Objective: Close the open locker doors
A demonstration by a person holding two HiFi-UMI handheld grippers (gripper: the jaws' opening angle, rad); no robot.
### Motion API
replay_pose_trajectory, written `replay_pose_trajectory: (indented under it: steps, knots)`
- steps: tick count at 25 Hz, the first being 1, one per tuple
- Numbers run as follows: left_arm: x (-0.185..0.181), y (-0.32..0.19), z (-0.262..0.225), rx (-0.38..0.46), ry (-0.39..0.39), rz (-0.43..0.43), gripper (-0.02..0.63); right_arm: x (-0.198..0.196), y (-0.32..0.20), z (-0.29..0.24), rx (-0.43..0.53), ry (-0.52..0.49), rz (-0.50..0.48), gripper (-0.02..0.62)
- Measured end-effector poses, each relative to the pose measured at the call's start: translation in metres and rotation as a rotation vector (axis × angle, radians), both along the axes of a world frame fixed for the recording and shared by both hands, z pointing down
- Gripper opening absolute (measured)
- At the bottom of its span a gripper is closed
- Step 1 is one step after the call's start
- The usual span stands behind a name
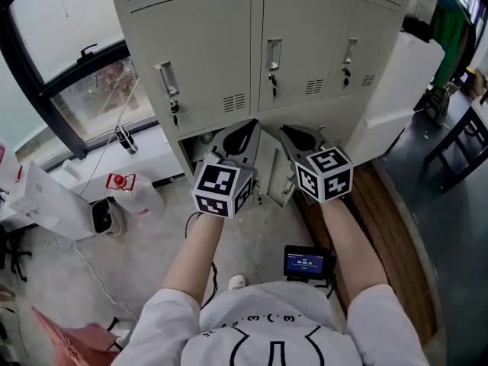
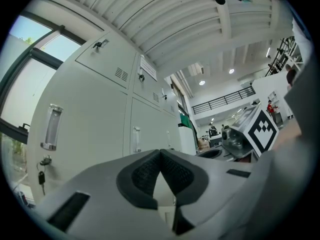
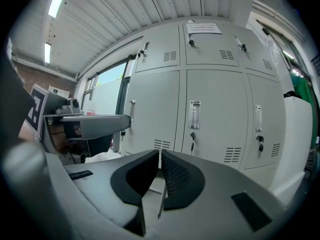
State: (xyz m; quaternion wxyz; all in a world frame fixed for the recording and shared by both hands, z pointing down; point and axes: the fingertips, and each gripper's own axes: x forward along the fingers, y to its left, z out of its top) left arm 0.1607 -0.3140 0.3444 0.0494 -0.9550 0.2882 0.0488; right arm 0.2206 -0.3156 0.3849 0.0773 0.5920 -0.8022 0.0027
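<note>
A bank of pale grey lockers (image 1: pixel 206 52) stands in front of me. The middle-row doors are closed, with keys hanging from their locks. In the bottom row a compartment (image 1: pixel 200 138) shows a dark opening, and a door (image 1: pixel 280 183) stands ajar, swung outward below the grippers. My left gripper (image 1: pixel 248 128) and right gripper (image 1: pixel 286 132) are side by side, pointing at that bottom row, short of the lockers. In the left gripper view the left gripper (image 2: pixel 160 153) has its tips together on nothing. The right gripper (image 3: pixel 160 153) looks the same, with the ajar door's edge (image 3: pixel 162 204) showing below its tips.
A window (image 1: pixel 69 44) and low sill lie to the left, with a white box (image 1: pixel 46 204), a small white device (image 1: pixel 103 216) and a red-labelled jug (image 1: pixel 133 189) on the floor. A tall white unit (image 1: pixel 400 90) adjoins the lockers on the right. A wooden strip (image 1: pixel 389 219) and dark chair (image 1: pixel 457 147) lie beyond.
</note>
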Motion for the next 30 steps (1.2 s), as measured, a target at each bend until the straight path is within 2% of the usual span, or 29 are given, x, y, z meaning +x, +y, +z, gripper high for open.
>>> replay_pose_trajectory:
  steps: [8, 15, 21, 30]
  knots:
    - [0.035, 0.000, 0.059, -0.099, -0.067, 0.035, 0.011, 0.049, 0.013, 0.060, -0.115, 0.005, 0.061, 0.034]
    - [0.048, -0.004, 0.107, -0.194, -0.127, 0.025, 0.011, 0.078, 0.028, 0.117, -0.226, -0.031, 0.066, 0.042]
    - [0.050, -0.007, 0.133, -0.247, -0.158, 0.011, 0.011, 0.089, 0.036, 0.156, -0.307, -0.025, 0.026, 0.118]
    - [0.050, -0.007, 0.151, -0.290, -0.180, 0.005, 0.011, 0.089, 0.024, 0.182, -0.374, -0.030, -0.034, 0.120]
